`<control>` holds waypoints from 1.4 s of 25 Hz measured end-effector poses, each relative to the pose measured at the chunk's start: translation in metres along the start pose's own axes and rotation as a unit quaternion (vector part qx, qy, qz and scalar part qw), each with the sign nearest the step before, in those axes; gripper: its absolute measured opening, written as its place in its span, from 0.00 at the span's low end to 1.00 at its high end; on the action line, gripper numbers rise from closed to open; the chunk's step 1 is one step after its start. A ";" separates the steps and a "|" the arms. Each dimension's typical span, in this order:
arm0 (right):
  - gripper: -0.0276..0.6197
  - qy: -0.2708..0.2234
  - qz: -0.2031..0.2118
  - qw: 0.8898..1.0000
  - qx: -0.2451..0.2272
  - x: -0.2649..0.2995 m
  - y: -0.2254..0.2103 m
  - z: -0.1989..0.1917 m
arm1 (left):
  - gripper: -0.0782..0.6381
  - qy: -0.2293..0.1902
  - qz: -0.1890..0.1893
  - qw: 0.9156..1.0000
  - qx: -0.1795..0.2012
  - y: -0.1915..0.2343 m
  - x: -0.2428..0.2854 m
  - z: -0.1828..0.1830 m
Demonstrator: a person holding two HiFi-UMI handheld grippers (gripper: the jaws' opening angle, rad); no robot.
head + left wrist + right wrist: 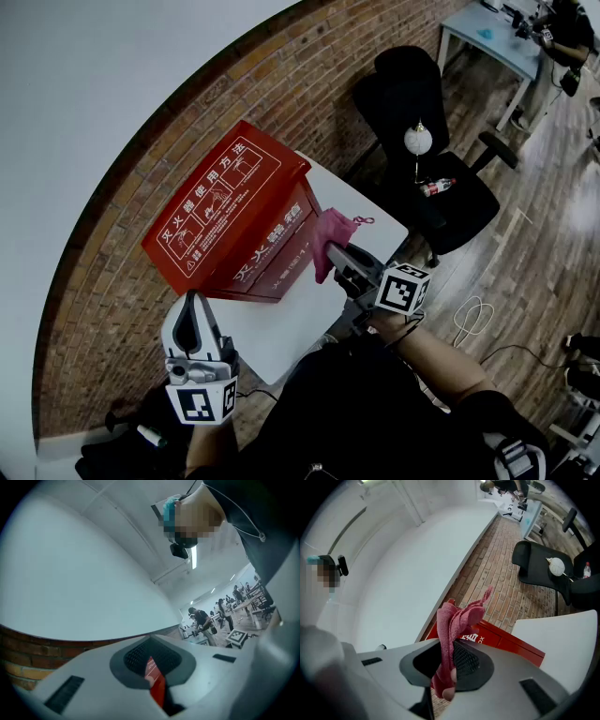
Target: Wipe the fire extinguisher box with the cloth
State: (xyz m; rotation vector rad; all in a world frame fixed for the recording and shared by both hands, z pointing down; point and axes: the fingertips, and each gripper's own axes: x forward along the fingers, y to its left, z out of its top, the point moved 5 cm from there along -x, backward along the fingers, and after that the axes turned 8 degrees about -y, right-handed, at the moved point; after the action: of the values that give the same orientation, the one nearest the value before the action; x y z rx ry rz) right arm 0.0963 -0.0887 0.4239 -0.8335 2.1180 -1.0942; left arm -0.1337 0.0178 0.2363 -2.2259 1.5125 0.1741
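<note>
Right gripper [339, 255]: your jaws are clamped on the cloth [333, 239]. It bunches up above them and appears to lie against the front face of the fire extinguisher box [234, 211], at the box's end away from your other tool.
Left gripper [195, 319]: its jaws are drawn together on nothing, and through the slit you see only a sliver of the red box. It hangs off the box's near corner, apart from it and pointing upward.
Box: it sits on the white table [281, 328] with its back to the brick wall [309, 75] and its printed lid sloping toward you.
Risk, cloth slip: you hold the cloth by one narrow fold, with most of it loose above the pads. A hard drag across the box's front could pull that fold out.
Risk, scraping: if you tilt in toward the box, the hard jaw tips may meet the paint instead of fabric.
Risk, box shift: nothing braces the box, so a firm push along its front may slide it on the table.
Risk, missed area: the bunched cloth likely touches only a small patch, so the box's lid and far end could go unwiped.
</note>
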 end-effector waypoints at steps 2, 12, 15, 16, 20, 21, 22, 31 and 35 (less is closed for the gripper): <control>0.16 -0.006 -0.007 1.000 0.002 -0.001 0.000 -0.001 | 0.16 0.005 -0.011 1.000 -0.004 -0.004 -0.007 -0.003; 0.16 -0.034 -0.026 0.999 0.000 0.016 0.007 -0.004 | 0.16 0.014 -0.042 0.998 -0.051 -0.003 -0.023 -0.018; 0.16 -0.037 -0.028 0.999 0.003 0.021 0.008 -0.006 | 0.16 0.014 -0.050 0.997 -0.059 -0.005 -0.026 -0.019; 0.16 -0.038 -0.028 0.999 0.003 0.023 0.008 -0.007 | 0.16 0.015 -0.052 0.997 -0.062 -0.005 -0.028 -0.020; 0.16 -0.040 -0.029 0.999 -0.006 0.032 0.007 -0.007 | 0.16 0.021 -0.061 0.996 -0.069 -0.008 -0.032 -0.024; 0.16 -0.040 -0.031 0.999 -0.007 0.034 0.006 -0.007 | 0.16 0.023 -0.062 0.995 -0.070 -0.008 -0.033 -0.025; 0.16 -0.041 -0.031 0.999 -0.008 0.036 0.005 -0.007 | 0.16 0.024 -0.062 0.995 -0.071 -0.008 -0.034 -0.025; 0.16 -0.046 -0.026 0.997 -0.054 0.046 0.010 -0.001 | 0.16 0.036 -0.060 0.995 -0.073 -0.011 -0.041 -0.028; 0.16 -0.046 -0.026 0.994 -0.099 0.051 0.012 -0.001 | 0.16 0.043 -0.057 0.995 -0.072 -0.011 -0.044 -0.030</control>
State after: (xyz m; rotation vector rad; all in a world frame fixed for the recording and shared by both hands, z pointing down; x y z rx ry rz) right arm 0.0609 -0.1209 0.4025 -1.0175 2.1624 -0.8643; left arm -0.1452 0.0454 0.2815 -2.4547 1.4528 0.1582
